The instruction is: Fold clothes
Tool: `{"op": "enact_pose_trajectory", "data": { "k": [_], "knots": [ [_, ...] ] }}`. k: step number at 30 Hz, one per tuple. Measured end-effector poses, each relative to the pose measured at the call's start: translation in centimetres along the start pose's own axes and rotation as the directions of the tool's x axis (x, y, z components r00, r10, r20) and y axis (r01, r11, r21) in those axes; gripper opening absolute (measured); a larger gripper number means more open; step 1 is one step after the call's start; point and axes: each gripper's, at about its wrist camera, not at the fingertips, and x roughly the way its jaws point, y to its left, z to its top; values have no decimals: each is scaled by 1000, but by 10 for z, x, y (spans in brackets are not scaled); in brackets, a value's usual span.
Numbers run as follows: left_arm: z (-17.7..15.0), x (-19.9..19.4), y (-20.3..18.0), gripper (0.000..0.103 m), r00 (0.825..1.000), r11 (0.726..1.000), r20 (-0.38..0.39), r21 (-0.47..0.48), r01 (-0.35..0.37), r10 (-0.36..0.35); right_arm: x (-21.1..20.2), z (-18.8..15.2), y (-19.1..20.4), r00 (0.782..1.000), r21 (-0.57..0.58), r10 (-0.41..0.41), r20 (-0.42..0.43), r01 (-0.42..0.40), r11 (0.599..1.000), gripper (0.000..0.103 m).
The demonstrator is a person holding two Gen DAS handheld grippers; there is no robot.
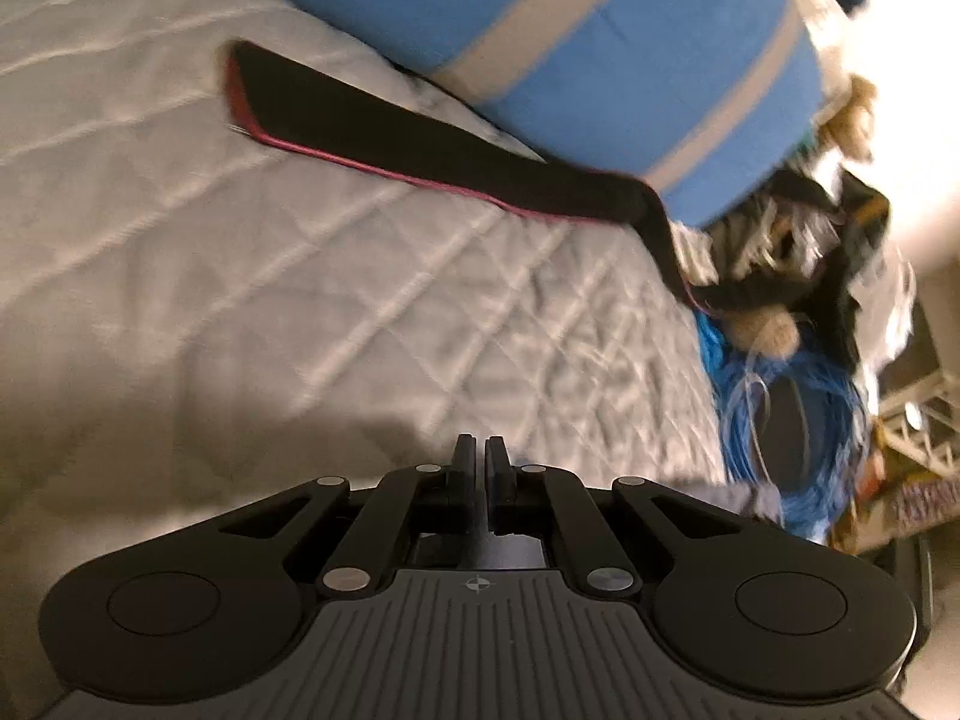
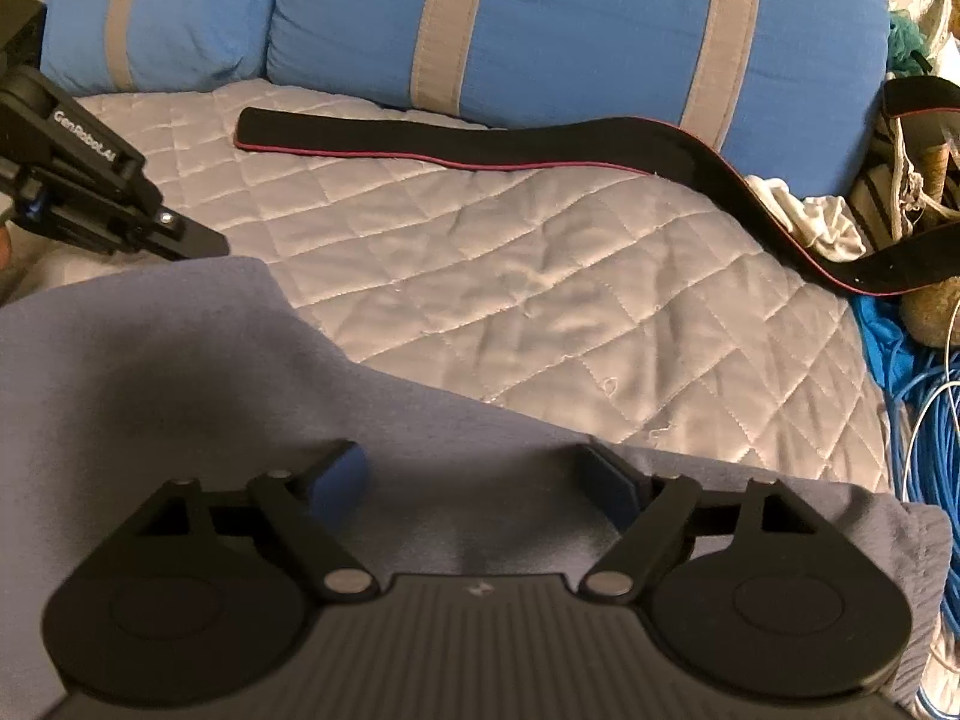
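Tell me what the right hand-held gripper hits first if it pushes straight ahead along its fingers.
Most likely the grey-blue garment lying right under the open right hand-held gripper, then the quilted bedspread beyond; depth is hard to judge.

Left wrist view motion-blurred: clutter pile (image 1: 798,252) beside the bed unreadable. Grey-blue garment (image 2: 180,372) runs off the frame's left edge, right gripper (image 2: 480,474) body covers its near part. Black strap (image 2: 480,141) end hidden in clutter.
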Motion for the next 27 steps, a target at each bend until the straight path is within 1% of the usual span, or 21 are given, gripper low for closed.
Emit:
{"op": "enact_pose_trajectory", "data": {
  "k": [2, 4, 6, 8, 10, 11, 13, 16, 18, 20, 24, 25, 27],
  "knots": [
    [1, -4, 5, 3, 1000, 1000, -7, -17, 9, -9, 0, 1, 1, 1000, -4, -5, -3, 5, 1000, 89],
    [1, -8, 7, 4, 1000, 1000, 3, -23, 8, -8, 0, 1, 1, 1000, -8, -8, -5, 8, 1000, 90],
    [0, -11, 8, 7, 1000, 999, 8, -32, 21, -21, -2, 2, 1, 1000, -1, -6, -7, 6, 1000, 90],
    [-1, -13, 6, 26, 1000, 999, 16, -35, 26, -26, -4, 3, -1, 1000, 20, 5, -2, -5, 1000, 90],
    [-3, -14, 1, 32, 1000, 1000, 24, -16, 12, -11, -8, 3, -4, 1000, 42, 14, 20, -15, 999, 90],
    [-4, -14, -3, 34, 1000, 1000, 23, -2, -1, 1, -10, 4, -4, 999, 48, 18, 34, -20, 999, 90],
    [-7, -14, -10, 35, 999, 999, 28, 27, -26, 25, -13, 4, -4, 998, 60, 25, 60, -28, 998, 90],
    [-12, -19, -21, 38, 995, 994, 57, 69, -89, 86, -20, 4, -5, 994, 84, 38, 101, -46, 995, 91],
    [-15, -23, -30, 41, 988, 985, 82, 101, -139, 131, -25, 2, -5, 990, 100, 70, 125, -83, 991, 91],
    [-18, -29, -39, 44, 981, 974, 104, 138, -177, 164, -29, 2, -4, 985, 102, 100, 142, -115, 988, 91],
    [-29, -47, -54, 45, 969, 952, 146, 204, -229, 201, -35, 4, 6, 980, 85, 122, 159, -136, 987, 92],
    [-32, -53, -56, 47, 964, 944, 159, 221, -246, 214, -36, 5, 10, 978, 78, 128, 163, -142, 987, 92],
    [-41, -66, -62, 53, 945, 915, 191, 258, -309, 265, -39, 7, 18, 975, 59, 143, 172, -155, 986, 92]
  ]
}}
